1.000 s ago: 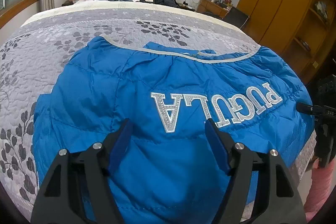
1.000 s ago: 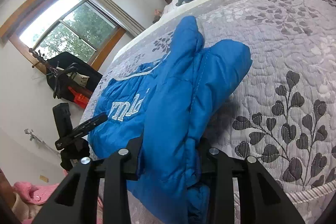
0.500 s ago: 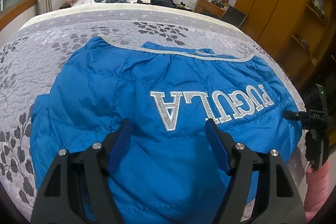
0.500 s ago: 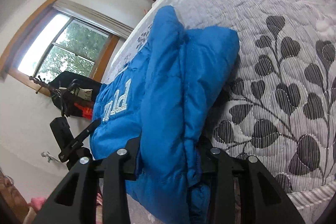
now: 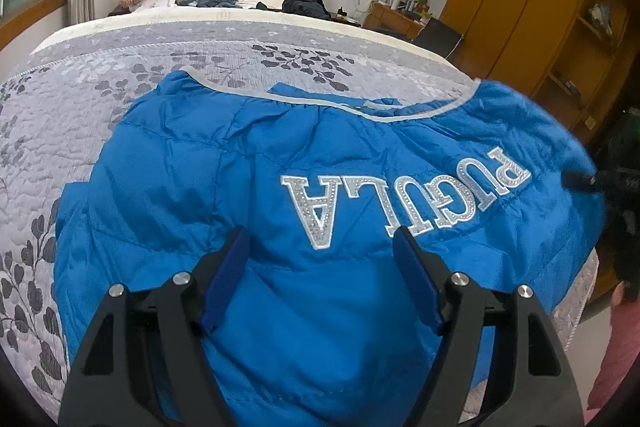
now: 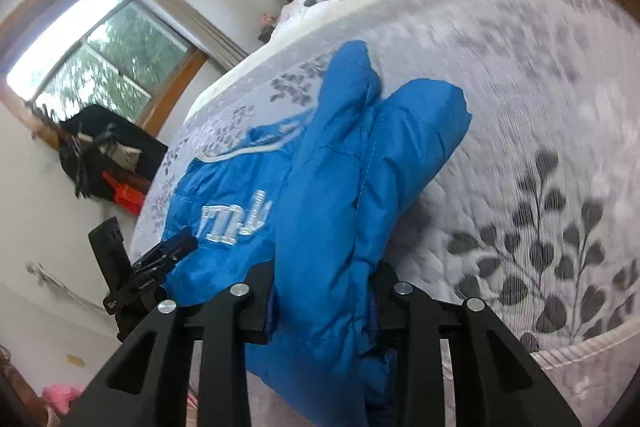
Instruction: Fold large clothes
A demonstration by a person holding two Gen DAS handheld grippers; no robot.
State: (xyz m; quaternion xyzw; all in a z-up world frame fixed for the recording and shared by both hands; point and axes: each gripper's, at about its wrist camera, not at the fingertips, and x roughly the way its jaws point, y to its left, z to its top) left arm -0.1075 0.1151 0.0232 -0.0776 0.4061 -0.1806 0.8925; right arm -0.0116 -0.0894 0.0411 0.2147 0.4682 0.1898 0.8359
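1. The blue padded jacket (image 5: 320,211) lies back-up on the bed (image 5: 120,75), near its foot, silver lettering facing the far headboard.
2. The left tool (image 5: 320,259) hovers over the jacket's near part, jaws wide apart and holding nothing.
3. The right tool (image 6: 324,307) is clamped on a thick fold of sleeve (image 6: 360,155) at the jacket's right edge.
4. Over the last second the right view has swung and blurred, and the sleeve bundle stands more upright: probably the sleeve is being carried inward for the first fold.
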